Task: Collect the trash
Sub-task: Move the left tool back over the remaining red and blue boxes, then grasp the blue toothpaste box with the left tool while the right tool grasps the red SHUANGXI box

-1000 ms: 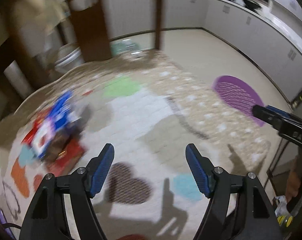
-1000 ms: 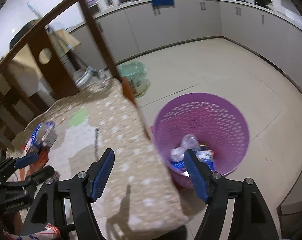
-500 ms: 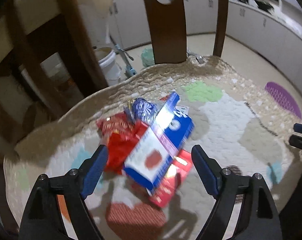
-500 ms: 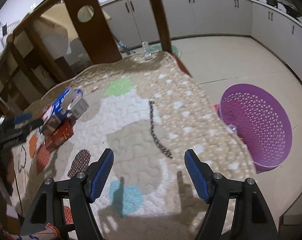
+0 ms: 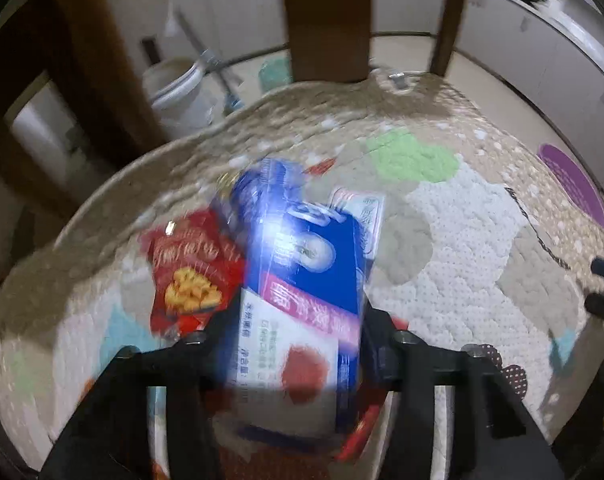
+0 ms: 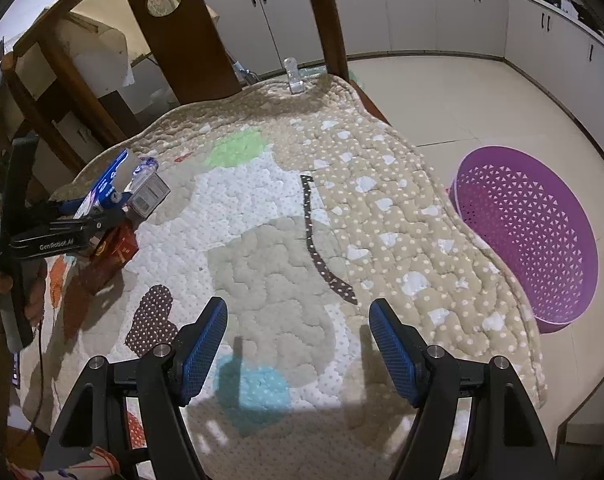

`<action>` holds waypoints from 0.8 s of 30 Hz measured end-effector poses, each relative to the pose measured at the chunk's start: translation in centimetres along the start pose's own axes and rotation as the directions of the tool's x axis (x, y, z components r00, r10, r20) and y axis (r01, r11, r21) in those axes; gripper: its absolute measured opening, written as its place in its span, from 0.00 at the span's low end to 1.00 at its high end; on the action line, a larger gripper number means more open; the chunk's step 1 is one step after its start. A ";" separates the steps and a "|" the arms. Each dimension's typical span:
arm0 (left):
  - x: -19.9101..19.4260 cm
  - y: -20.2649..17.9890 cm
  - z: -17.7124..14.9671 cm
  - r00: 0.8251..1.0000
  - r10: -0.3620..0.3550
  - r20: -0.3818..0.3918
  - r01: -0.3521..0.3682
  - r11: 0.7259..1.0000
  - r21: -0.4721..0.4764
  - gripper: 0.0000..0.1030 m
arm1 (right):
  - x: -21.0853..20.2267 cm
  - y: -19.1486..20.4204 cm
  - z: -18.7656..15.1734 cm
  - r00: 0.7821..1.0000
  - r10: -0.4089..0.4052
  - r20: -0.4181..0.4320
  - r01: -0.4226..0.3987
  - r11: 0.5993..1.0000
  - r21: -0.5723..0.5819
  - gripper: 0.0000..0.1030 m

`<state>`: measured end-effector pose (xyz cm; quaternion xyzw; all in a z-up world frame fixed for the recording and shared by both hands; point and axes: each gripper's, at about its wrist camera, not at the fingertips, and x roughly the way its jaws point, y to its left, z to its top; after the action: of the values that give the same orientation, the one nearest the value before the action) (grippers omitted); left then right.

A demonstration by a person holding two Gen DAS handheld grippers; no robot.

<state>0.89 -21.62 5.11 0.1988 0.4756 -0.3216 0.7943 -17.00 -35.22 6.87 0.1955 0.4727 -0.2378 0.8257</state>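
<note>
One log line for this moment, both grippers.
left gripper: closing, fingers flank blue-and-white box | right gripper: open, empty | purple basket: on floor

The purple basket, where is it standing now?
The purple basket stands on the floor at the right of the right wrist view, beside the right edge of the quilted table cover, away from the trash pile.

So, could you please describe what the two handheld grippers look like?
Both are black plastic with bare screw heads. The right gripper has blue textured pads on its fingers. The left gripper carries white lettering along its side and a thin dark cable hanging from its handle.
</note>
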 end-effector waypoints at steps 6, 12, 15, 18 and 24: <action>-4.4 1.4 -2.5 0.997 -0.031 0.068 0.040 0.990 -0.138 0.45 | 0.0 1.9 0.3 1.000 0.018 -0.002 -0.018 0.999 -0.046 0.75; -7.9 3.4 -7.4 0.996 0.030 0.083 -0.008 0.967 -0.253 0.45 | 1.2 5.4 0.7 0.994 0.098 -0.040 -0.101 0.991 -0.087 0.76; -8.1 4.3 -10.1 0.996 0.072 0.052 -0.053 0.951 -0.304 0.45 | 2.6 8.3 1.1 0.979 0.179 -0.095 -0.188 0.978 -0.088 0.76; -8.0 5.2 -12.5 0.997 0.079 0.026 -0.064 0.930 -0.363 0.45 | 4.6 11.7 1.9 0.958 0.241 -0.158 -0.256 0.963 -0.081 0.76; -7.1 6.4 -15.7 0.993 0.121 -0.011 -0.114 0.902 -0.416 0.45 | 9.3 17.1 3.6 0.928 0.271 -0.256 -0.278 0.960 0.010 0.79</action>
<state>-6.92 -5.00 4.12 0.0511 0.5141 -0.1660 0.8400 -0.52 -25.26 2.13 0.2776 0.5461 -0.0863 0.7857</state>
